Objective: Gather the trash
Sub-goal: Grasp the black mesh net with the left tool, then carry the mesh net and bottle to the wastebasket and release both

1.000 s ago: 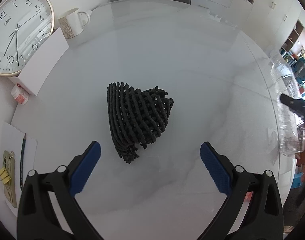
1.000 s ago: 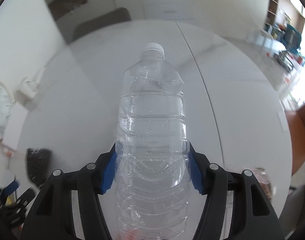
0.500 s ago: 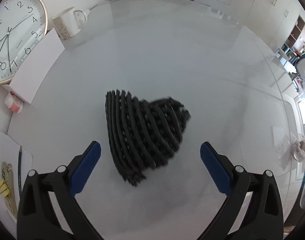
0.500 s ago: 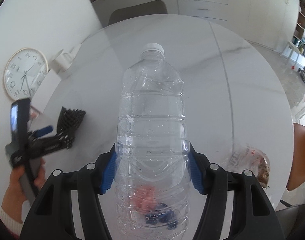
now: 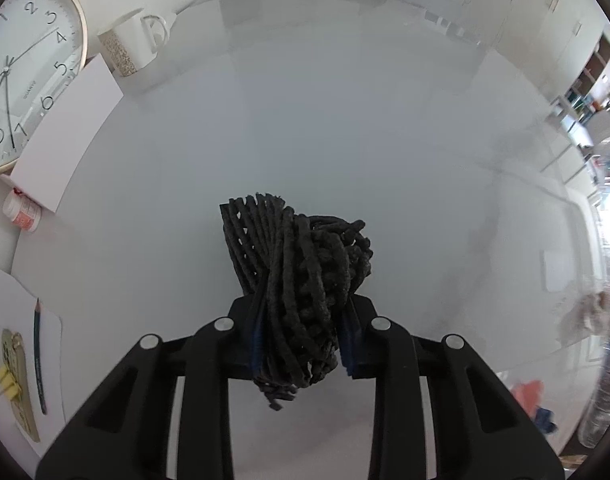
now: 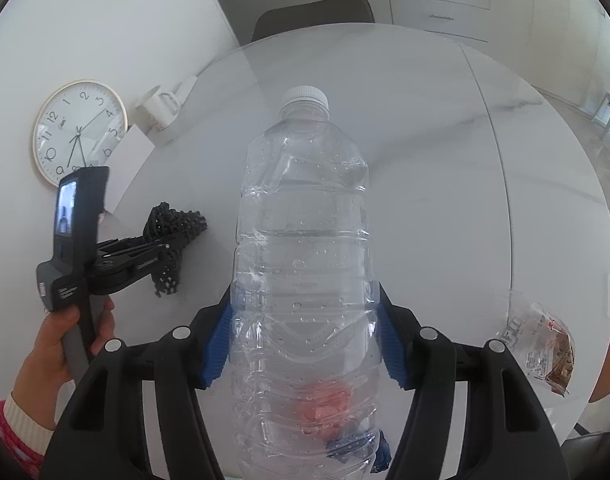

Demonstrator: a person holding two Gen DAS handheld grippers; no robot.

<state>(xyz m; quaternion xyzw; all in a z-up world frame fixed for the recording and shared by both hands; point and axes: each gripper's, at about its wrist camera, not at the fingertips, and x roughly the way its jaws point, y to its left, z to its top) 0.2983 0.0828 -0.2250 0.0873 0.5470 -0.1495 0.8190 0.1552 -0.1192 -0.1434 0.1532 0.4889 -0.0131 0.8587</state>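
Note:
My left gripper [image 5: 301, 344] is shut on a crumpled black foam mesh [image 5: 301, 276] and squeezes it between the blue pads. In the right wrist view the same left gripper [image 6: 167, 254] holds the mesh [image 6: 173, 226] at the table's left side. My right gripper [image 6: 305, 340] is shut on a clear empty plastic bottle [image 6: 303, 248] with a white cap, held above the white round table [image 6: 445, 200]. A clear snack wrapper [image 6: 541, 344] lies at the table's right edge. Red and blue scraps show blurred through the bottle's base.
A wall clock [image 5: 21, 76], a white mug [image 5: 131, 46] and a white card [image 5: 69, 136] stand at the table's left back. A small pill jar [image 5: 23, 214], paper, a pencil [image 5: 39, 356] and a yellow clip lie at the left. A chair [image 6: 313, 12] is behind.
My left gripper moved forward over the black mesh and shut on it, crushing it narrower. My right gripper kept hold of the bottle and swung to face the table and clock.

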